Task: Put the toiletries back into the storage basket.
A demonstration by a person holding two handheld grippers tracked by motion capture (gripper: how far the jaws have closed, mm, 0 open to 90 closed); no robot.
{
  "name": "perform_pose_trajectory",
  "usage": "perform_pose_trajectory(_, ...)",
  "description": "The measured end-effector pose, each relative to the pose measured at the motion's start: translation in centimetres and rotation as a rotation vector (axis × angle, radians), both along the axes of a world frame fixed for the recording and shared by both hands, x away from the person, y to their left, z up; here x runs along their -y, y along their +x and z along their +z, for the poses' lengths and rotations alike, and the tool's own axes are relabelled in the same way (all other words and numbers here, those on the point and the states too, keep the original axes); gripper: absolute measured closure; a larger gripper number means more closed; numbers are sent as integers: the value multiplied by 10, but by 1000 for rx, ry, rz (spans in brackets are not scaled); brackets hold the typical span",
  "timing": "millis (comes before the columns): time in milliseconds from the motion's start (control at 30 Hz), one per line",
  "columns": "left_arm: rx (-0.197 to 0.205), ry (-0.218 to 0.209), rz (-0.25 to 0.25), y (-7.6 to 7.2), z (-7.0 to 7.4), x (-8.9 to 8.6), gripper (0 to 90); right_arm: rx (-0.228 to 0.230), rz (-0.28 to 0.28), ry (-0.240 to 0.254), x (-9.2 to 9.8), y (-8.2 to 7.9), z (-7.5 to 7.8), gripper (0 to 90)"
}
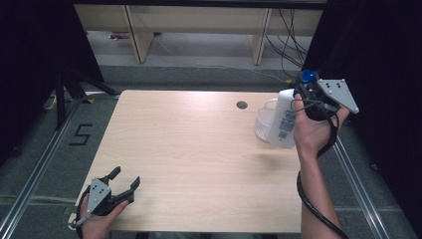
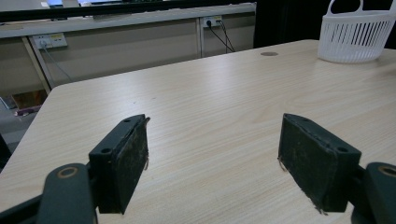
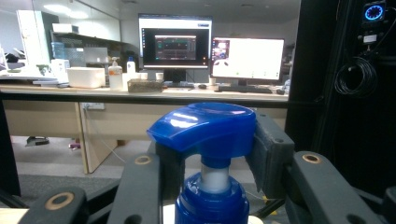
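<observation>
A white spray bottle [image 1: 285,119] with a blue spray head [image 3: 205,128] stays upright at the far right of the table, against the right side of a white slotted basket [image 1: 263,124]. My right gripper [image 1: 304,82] is shut on the spray head, one pad on each side of it [image 3: 215,149]. Whether the bottle's base rests on the table I cannot tell. My left gripper [image 1: 127,178] lies at the near left corner, open, with only bare wood between its pads [image 2: 212,154].
The light wooden table [image 1: 199,149] has a round cable hole [image 1: 242,104] near its far edge. The basket [image 2: 355,37] stands at the far right. Black curtains flank the table; desk legs and cables lie beyond it.
</observation>
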State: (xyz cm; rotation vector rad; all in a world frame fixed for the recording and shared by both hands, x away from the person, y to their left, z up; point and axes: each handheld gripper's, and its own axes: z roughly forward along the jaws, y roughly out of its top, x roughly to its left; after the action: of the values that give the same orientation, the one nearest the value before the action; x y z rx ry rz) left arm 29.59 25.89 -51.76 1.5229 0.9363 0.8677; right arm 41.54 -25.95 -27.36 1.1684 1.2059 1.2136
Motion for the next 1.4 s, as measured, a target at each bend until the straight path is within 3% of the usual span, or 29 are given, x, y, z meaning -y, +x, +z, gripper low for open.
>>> perform_pose_trajectory(33,0,1,0,0,0,0,237,-6,6,18,-1,0,0,605)
perform_pose_trajectory(167,-12,13,3,-1,1,0,237,2,-4,1,1,4,2,605)
perform_pose_trajectory(1400,-15,5,12,0,-1,-1,237,5,-23,6,6,35,15,605)
